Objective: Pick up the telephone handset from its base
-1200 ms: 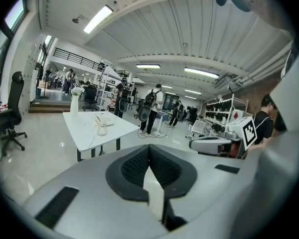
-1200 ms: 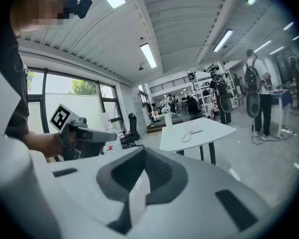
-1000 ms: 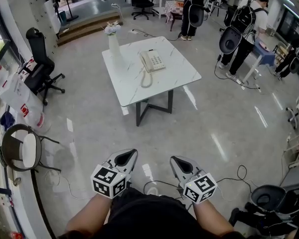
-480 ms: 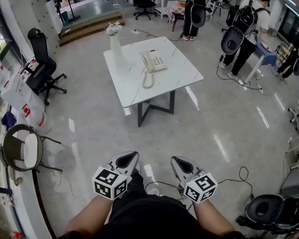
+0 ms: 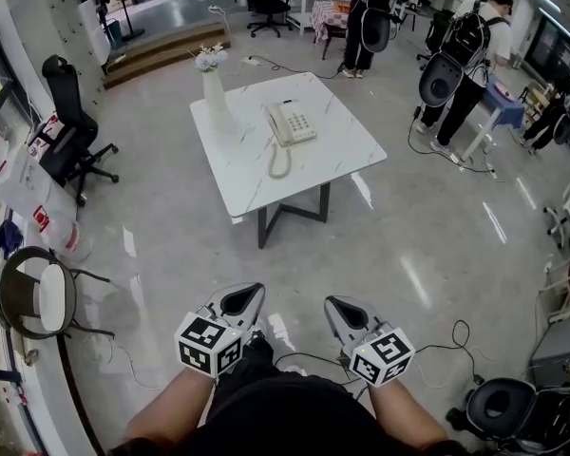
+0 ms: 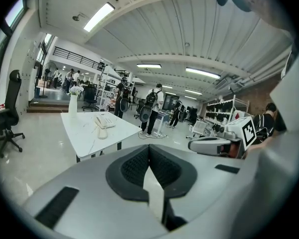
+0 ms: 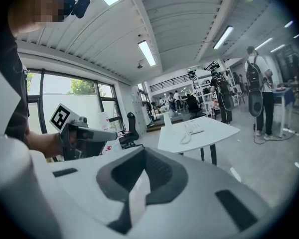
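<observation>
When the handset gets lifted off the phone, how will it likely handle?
Probably stiff and light: the handset looks like moulded plastic. Its cord lies looped on the table, so it may drag and tug the phone base.

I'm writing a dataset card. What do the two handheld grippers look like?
The left gripper and right gripper match: light grey tapered shells with black ribbed pads, each carrying a white cube printed with black square markers. The person wears black clothing.

Handset too small, perhaps resting on telephone base
</observation>
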Tool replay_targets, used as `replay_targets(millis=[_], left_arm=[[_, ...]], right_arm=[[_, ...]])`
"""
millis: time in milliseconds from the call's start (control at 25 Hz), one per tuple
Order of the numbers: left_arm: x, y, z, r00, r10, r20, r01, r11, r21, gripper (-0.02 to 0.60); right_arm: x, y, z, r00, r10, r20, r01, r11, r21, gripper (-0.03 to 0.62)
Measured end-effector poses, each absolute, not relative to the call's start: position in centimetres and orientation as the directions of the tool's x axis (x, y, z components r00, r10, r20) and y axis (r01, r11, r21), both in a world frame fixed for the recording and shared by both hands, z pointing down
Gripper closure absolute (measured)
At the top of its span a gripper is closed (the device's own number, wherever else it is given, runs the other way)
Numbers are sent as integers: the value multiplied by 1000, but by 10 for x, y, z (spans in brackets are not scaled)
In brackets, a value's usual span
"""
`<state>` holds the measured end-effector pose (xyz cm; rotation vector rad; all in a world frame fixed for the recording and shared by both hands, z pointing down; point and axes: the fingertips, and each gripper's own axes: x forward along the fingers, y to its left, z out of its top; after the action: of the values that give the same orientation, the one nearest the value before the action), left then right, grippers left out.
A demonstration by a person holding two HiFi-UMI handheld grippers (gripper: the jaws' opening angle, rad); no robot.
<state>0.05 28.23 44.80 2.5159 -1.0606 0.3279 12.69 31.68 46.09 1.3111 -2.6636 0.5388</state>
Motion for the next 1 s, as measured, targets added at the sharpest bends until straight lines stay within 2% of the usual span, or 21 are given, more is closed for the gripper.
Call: replay_targets(millis=[1000], left_arm=[[-57, 97, 452, 721, -597, 351, -689, -670, 275, 578]], right_arm=[[70, 140, 461, -564, -767, 305, -825, 503, -258, 592]])
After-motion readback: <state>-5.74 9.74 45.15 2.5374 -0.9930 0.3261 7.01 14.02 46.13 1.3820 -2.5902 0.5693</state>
